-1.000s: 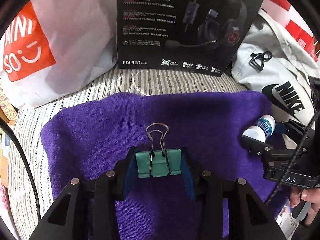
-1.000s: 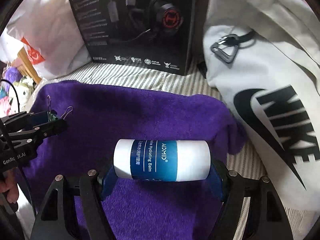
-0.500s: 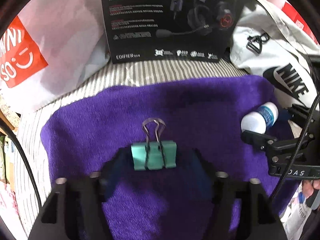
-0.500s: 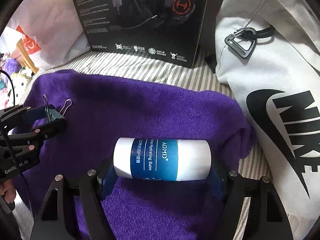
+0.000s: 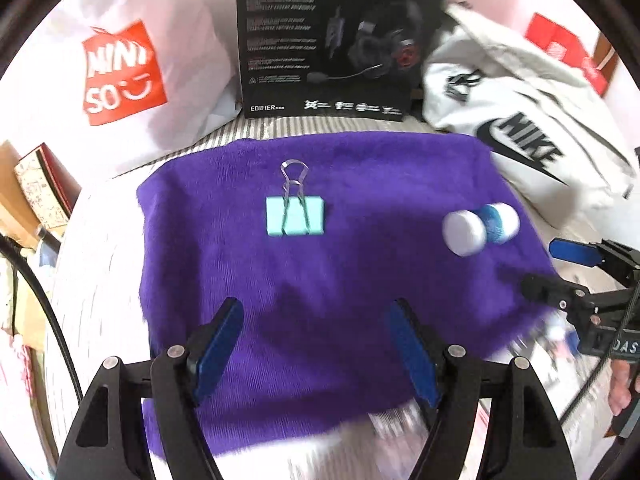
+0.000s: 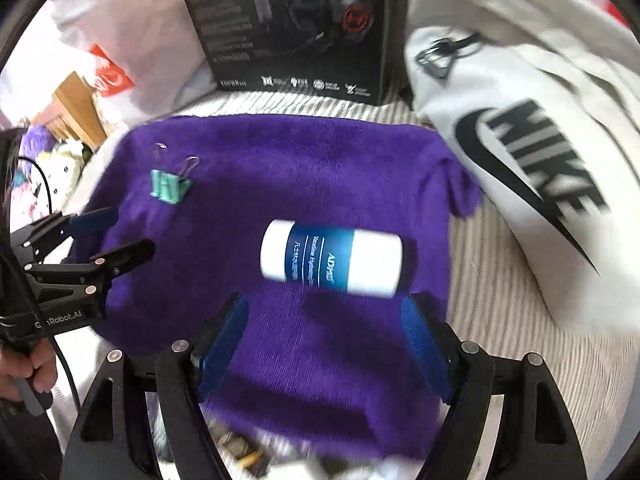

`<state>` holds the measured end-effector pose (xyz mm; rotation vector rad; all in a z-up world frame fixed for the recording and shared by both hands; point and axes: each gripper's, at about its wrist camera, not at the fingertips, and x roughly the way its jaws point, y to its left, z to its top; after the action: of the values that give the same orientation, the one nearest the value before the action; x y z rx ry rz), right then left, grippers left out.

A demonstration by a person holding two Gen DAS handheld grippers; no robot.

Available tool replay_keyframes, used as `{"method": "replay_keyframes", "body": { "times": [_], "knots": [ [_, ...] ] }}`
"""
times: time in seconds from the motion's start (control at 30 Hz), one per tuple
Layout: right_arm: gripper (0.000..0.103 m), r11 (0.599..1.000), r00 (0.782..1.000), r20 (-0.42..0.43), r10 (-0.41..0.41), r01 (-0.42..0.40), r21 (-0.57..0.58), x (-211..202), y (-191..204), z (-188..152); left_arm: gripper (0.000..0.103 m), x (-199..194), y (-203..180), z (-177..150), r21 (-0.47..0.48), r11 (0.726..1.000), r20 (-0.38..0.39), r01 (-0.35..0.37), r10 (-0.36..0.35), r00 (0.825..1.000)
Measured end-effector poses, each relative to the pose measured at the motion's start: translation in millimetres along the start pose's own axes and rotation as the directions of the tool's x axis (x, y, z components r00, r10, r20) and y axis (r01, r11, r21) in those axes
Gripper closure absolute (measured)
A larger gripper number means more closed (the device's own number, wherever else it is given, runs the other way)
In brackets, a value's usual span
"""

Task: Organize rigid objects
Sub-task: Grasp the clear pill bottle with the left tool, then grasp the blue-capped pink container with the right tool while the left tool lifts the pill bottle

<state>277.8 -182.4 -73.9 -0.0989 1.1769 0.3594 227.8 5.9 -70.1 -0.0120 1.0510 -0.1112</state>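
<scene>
Striped bedding point(image 5: 256, 128) carries a purple towel point(image 5: 360, 280) between bags and a headset box point(image 5: 336, 40).
Balm bottle point(image 6: 331, 261) and teal binder clip point(image 5: 295, 216) lie apart on the towel; left gripper point(image 5: 316, 348) and right gripper point(image 6: 326, 340) hover with jaws spread, empty.

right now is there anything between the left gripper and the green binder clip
Nothing visible. The left gripper is open, and only bare purple towel lies between its fingers and the binder clip. The balm tube sits well off to the right, outside that path.
</scene>
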Motion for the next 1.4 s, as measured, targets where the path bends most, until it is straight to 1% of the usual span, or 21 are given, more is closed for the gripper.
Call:
{"method": "replay_keyframes", "body": {
  "times": [0.07,0.17,0.27,0.33,0.4,0.47,0.53,0.63,0.7,0.77,0.87,0.93,0.97,1.03,1.07,1.13,1.2,1.27,1.3,1.37,1.4],
  "knots": [
    [0.024,0.999,1.000,0.023,0.005,-0.005,0.033,-16.5,-2.3,-16.8,0.029,-14.6,-7.1,-14.6,0.009,1.000,0.009,0.012,-0.012,1.000],
    [0.023,0.998,0.999,0.041,0.017,-0.020,0.063,-34.2,-3.7,-46.4,0.029,-29.3,-15.2,-41.0,0.026,0.999,-0.003,0.025,-0.025,1.000],
    [0.023,0.996,0.999,0.047,0.019,-0.023,0.092,-48.6,-12.1,-73.0,0.029,-32.5,-27.5,-61.3,0.034,0.998,-0.021,0.043,-0.042,0.999],
    [0.023,0.994,0.998,0.061,0.019,-0.025,0.110,-58.2,-14.0,-92.3,0.029,-28.8,-33.0,-68.3,0.034,0.998,-0.034,0.048,-0.047,0.998],
    [0.023,0.992,0.997,0.070,0.021,-0.030,0.126,-68.8,-15.3,-112.1,0.029,-27.3,-36.4,-76.3,0.031,0.999,-0.051,0.038,-0.036,0.998],
    [0.023,0.989,0.997,0.073,0.022,-0.032,0.143,-78.7,-17.7,-130.4,0.029,-20.7,-37.7,-79.2,0.037,0.999,-0.066,0.011,-0.009,0.998],
    [0.023,0.989,0.997,0.071,0.015,-0.026,0.147,-82.1,-17.9,-143.4,0.028,-15.0,-37.6,-80.8,0.052,0.998,-0.075,-0.032,0.036,0.997],
    [0.023,0.988,0.997,0.071,0.006,-0.017,0.156,-88.0,-21.7,-160.7,0.027,-12.2,-33.1,-83.8,0.056,0.997,-0.080,-0.044,0.048,0.996],
    [0.023,0.985,0.997,0.078,0.008,-0.022,0.171,-90.7,-25.6,-170.1,0.027,-12.7,-29.6,-86.8,0.060,0.995,-0.087,-0.073,0.079,0.993],
    [0.023,0.982,0.996,0.083,0.016,-0.031,0.187,-91.0,-29.8,-175.2,0.027,-10.1,-30.2,-88.6,0.073,0.993,-0.100,-0.098,0.105,0.989],
    [0.023,0.978,0.996,0.084,0.025,-0.042,0.205,-88.3,-37.9,-180.9,0.030,-3.8,-35.3,-90.2,0.094,0.991,-0.100,-0.098,0.108,0.989],
    [0.023,0.975,0.996,0.084,0.029,-0.047,0.215,-84.0,-41.8,-181.3,0.030,-2.5,-36.7,-90.4,0.091,0.992,-0.091,-0.083,0.091,0.992],
    [0.023,0.974,0.996,0.083,0.031,-0.049,0.222,-81.1,-44.3,-181.3,0.032,-1.0,-37.2,-89.9,0.093,0.993,-0.090,-0.072,0.080,0.993],
    [0.023,0.974,0.997,0.077,0.031,-0.047,0.222,-75.8,-48.0,-180.7,0.039,-0.7,-38.1,-90.9,0.098,0.994,-0.076,-0.048,0.055,0.996],
    [0.023,0.975,0.996,0.081,0.024,-0.041,0.218,-73.7,-49.7,-180.0,0.049,-1.3,-37.8,-90.9,0.095,0.995,-0.069,-0.035,0.042,0.997],
    [0.023,0.978,0.995,0.095,0.004,-0.024,0.205,-69.4,-53.1,-176.6,0.052,-2.0,-38.7,-91.7,0.096,0.995,-0.060,-0.030,0.036,0.998],
    [0.024,0.980,0.994,0.108,-0.025,0.002,0.200,-64.5,-57.0,-170.8,0.059,-2.1,-41.0,-93.3,0.109,0.994,-0.045,-0.020,0.025,0.999],
    [0.025,0.980,0.992,0.121,-0.041,0.016,0.201,-57.8,-61.2,-163.6,0.059,-2.9,-44.4,-97.0,0.126,0.992,-0.023,-0.031,0.034,0.999],
    [0.028,0.980,0.991,0.125,-0.042,0.017,0.198,-54.1,-62.8,-160.7,0.059,-3.2,-44.1,-98.4,0.123,0.992,-0.016,-0.028,0.030,0.999],
    [0.030,0.982,0.991,0.127,-0.044,0.020,0.186,-45.3,-64.7,-155.5,0.059,-4.2,-42.4,-99.7,0.115,0.993,-0.010,-0.014,0.015,1.000],
    [0.033,0.984,0.991,0.127,-0.047,0.024,0.178,-40.7,-64.9,-153.8,0.059,-3.7,-42.1,-99.5,0.118,0.993,-0.007,-0.013,0.014,1.000]
  ]
}}
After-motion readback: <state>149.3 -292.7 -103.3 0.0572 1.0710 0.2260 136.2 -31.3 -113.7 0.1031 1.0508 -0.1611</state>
